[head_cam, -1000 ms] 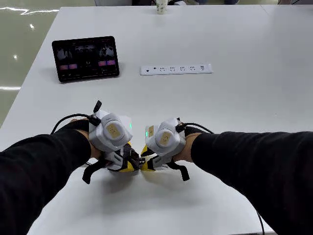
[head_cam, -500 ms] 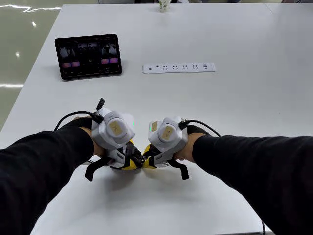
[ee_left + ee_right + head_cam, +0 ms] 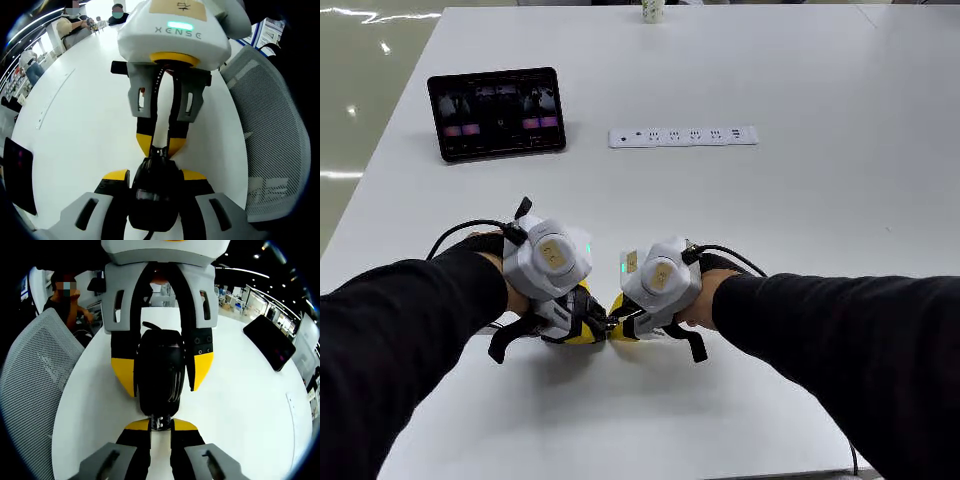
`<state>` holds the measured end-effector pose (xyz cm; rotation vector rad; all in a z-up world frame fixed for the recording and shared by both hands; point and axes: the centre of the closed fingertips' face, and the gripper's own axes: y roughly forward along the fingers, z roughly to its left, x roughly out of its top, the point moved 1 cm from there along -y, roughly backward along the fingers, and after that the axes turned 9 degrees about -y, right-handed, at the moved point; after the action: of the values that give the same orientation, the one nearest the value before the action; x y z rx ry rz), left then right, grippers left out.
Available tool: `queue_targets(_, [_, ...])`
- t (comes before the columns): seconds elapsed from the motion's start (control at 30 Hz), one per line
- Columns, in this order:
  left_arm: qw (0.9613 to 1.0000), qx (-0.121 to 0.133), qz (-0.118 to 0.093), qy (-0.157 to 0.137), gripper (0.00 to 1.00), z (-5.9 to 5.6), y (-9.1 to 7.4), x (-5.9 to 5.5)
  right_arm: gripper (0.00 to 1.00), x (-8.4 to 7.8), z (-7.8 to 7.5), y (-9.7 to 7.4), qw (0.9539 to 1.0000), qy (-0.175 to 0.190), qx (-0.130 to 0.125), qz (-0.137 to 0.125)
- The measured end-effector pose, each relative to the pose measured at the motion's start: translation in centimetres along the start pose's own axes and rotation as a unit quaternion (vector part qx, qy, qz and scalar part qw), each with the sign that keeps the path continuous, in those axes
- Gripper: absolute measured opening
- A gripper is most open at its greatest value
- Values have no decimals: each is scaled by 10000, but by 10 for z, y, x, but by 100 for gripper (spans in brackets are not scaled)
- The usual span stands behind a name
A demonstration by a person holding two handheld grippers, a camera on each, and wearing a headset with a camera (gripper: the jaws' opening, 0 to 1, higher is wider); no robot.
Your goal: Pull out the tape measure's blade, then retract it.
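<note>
Two hand-held grippers meeting tip to tip over white bench [image 3: 770,200], left hand-held gripper [image 3: 584,322] clamped on black ribbed tape measure case [image 3: 160,370], right hand-held gripper [image 3: 623,325] pinched nearly closed on metal blade hook [image 3: 161,422] at case mouth

The white table [image 3: 800,200] carries a dark tablet [image 3: 497,113] with its screen lit at the far left, a white power strip [image 3: 683,136] lying flat to its right, and, at the far edge, what may be a cup [image 3: 652,10], cut off above.
</note>
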<state>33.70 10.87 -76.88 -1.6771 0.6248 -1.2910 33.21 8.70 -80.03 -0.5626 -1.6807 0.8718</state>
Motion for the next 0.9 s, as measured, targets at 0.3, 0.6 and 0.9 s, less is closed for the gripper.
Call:
queue_targets(0.3, [9999,19,16,164,33,-2,0,0,11,-1,2,0,9999,137,82,24])
queue_targets(0.6, [9986,71,37,531,33,-2,-1,-2,11,-1,2,0,9997,208,95,9])
queue_targets(0.9, [9984,27,3,568,32,0,-7,-3,11,-1,2,1,9997,233,75,9])
